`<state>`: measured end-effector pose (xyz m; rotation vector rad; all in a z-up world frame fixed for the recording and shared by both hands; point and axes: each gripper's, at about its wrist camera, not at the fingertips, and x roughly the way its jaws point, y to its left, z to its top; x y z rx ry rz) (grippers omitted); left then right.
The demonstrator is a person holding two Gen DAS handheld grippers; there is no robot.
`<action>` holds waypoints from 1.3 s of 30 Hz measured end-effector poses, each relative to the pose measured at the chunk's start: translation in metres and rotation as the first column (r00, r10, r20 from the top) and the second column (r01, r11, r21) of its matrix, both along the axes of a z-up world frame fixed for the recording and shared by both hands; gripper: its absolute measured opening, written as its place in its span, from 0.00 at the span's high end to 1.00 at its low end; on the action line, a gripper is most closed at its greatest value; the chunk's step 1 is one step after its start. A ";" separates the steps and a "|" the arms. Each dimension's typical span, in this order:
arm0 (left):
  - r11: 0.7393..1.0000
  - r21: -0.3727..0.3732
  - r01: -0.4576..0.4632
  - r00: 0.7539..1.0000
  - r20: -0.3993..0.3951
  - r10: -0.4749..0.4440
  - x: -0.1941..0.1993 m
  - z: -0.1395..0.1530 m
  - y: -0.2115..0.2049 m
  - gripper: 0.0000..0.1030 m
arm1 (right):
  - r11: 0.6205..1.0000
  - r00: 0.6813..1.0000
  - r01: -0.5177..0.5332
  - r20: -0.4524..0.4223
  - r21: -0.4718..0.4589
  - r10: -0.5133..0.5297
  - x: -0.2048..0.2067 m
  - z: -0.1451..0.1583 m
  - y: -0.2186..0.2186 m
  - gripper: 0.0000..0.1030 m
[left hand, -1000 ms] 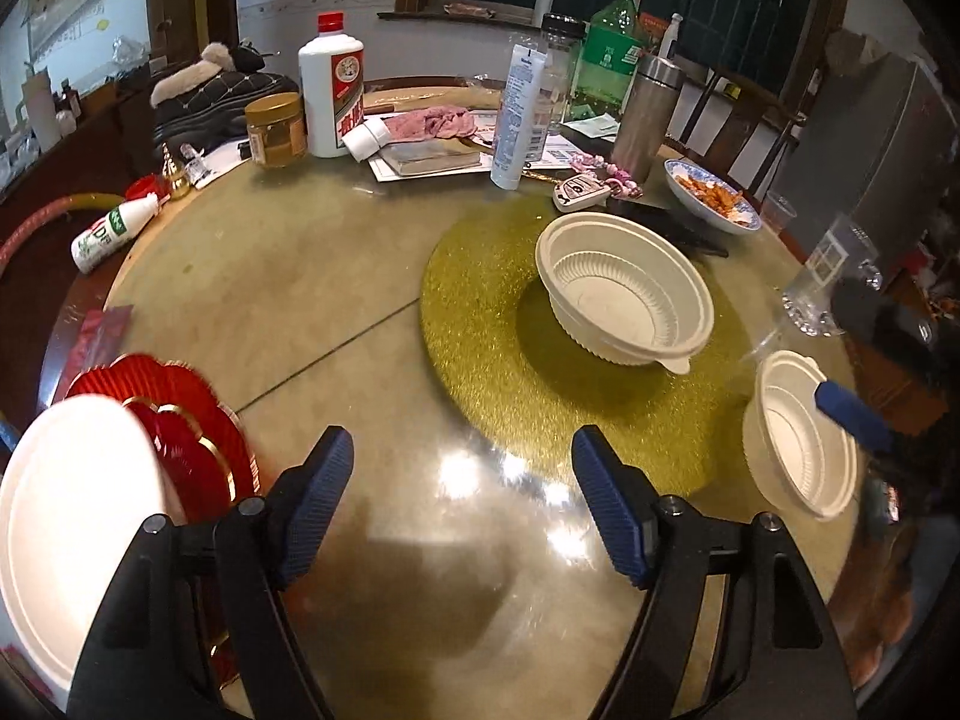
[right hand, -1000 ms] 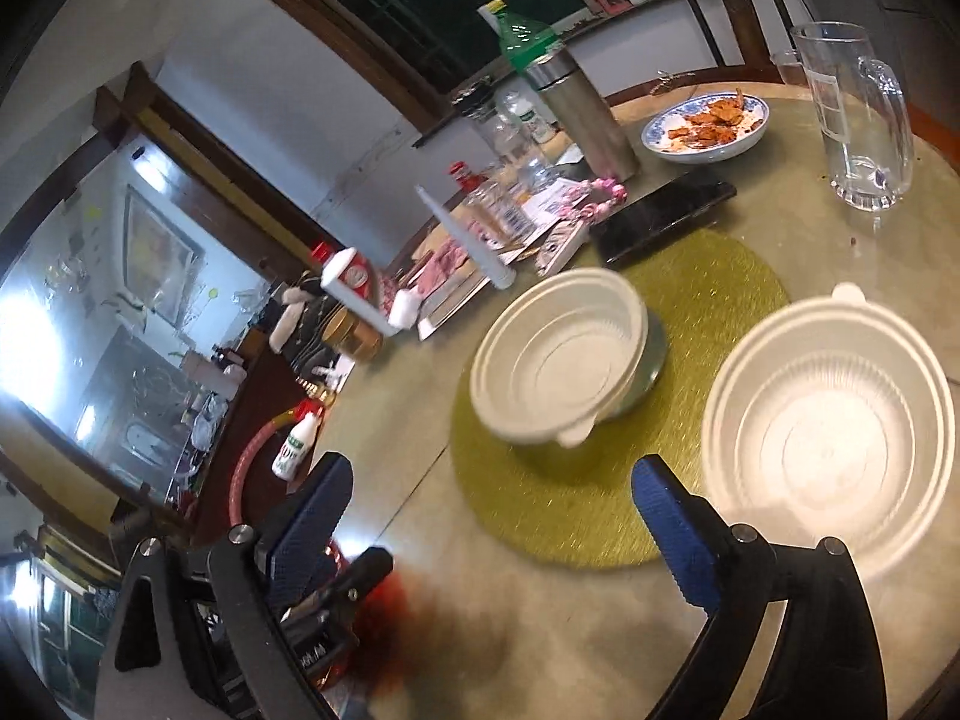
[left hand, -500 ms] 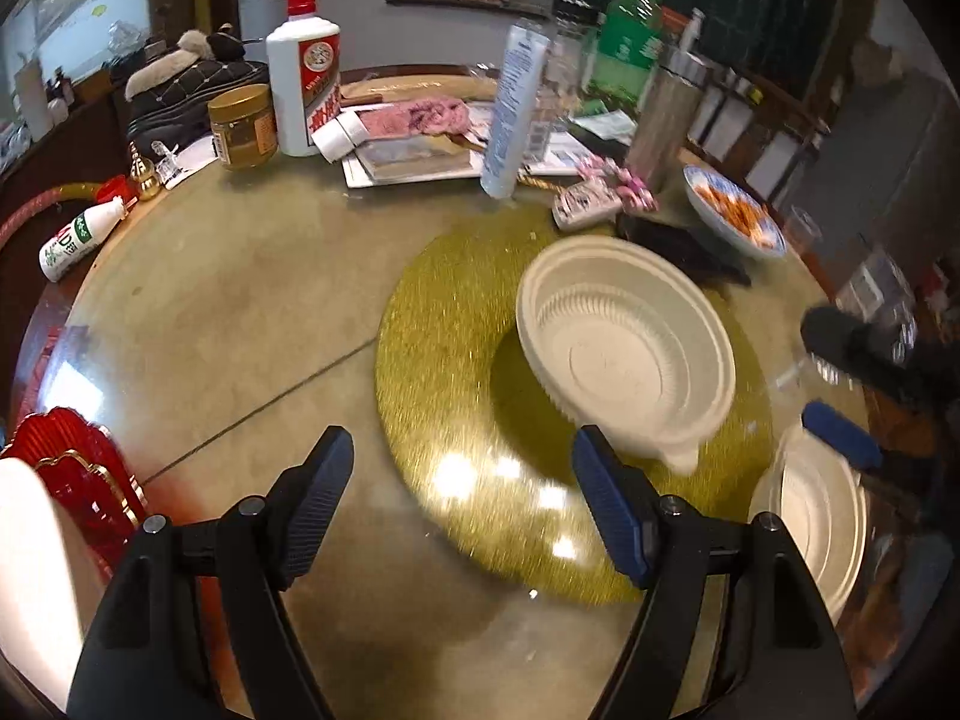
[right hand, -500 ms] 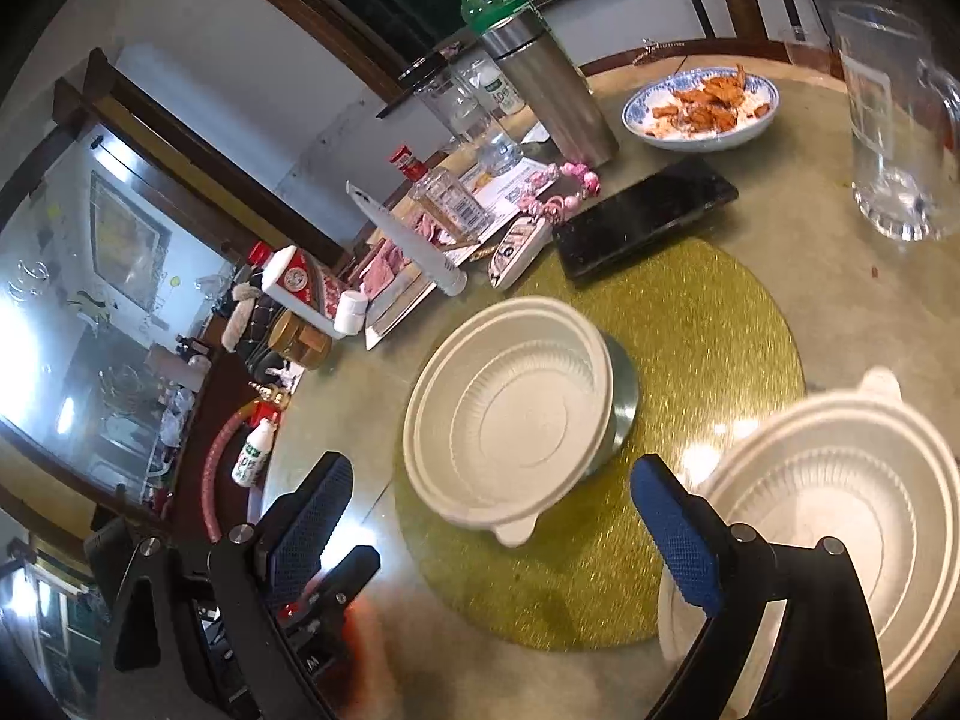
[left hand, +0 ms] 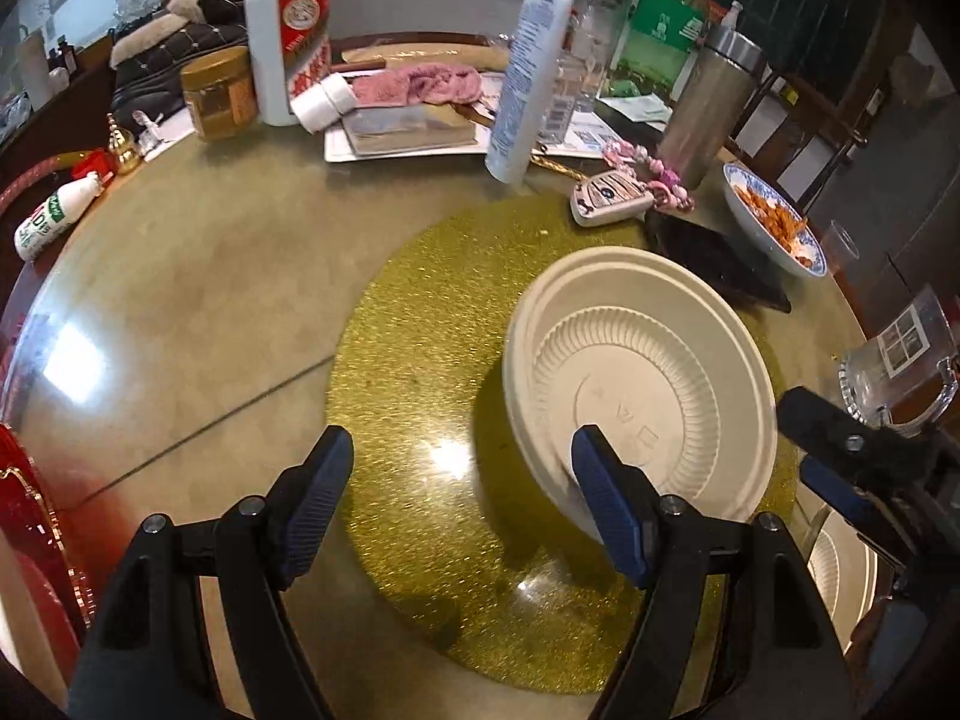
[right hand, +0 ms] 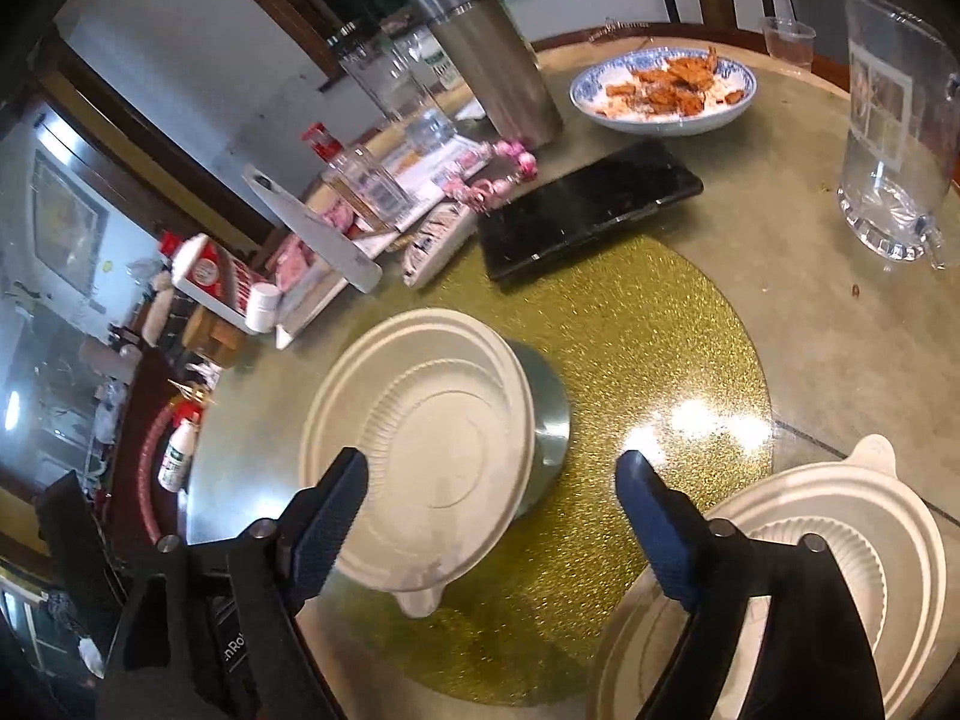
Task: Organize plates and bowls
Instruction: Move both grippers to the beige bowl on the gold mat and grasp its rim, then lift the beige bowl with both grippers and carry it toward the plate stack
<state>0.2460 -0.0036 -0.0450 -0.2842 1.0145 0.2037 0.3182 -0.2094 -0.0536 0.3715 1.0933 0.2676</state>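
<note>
Two white ribbed disposable bowls sit on the tabletop. Left claw wide, empty; right claw closing, nothing between. Risk: a pad could nudge the light raised bowl and tip it.

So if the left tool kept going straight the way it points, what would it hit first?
Probably the gold glitter mat: its bare surface fills the gap ahead of the left tool. The white disposable bowl lies just off its right finger, though depth is unclear.

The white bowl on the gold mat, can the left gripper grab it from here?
Probably yes. The white bowl sits just ahead of the open left gripper, its near rim by one finger, with only bare gold mat between.
</note>
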 end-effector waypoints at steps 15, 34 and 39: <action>0.991 0.118 0.064 0.998 -0.036 -0.060 0.019 -0.014 -0.018 0.85 | 0.996 0.996 -0.030 -0.089 -0.083 0.022 0.011 -0.025 0.023 0.75; 0.990 0.105 0.090 0.995 0.034 -0.094 -0.073 0.005 -0.005 0.86 | 0.999 0.999 -0.042 0.033 -0.001 0.042 -0.099 0.002 0.024 0.88; 0.988 0.111 0.107 0.993 0.036 -0.111 -0.096 0.001 -0.005 0.86 | 0.999 0.999 -0.032 0.042 -0.006 0.032 -0.132 -0.004 0.024 0.88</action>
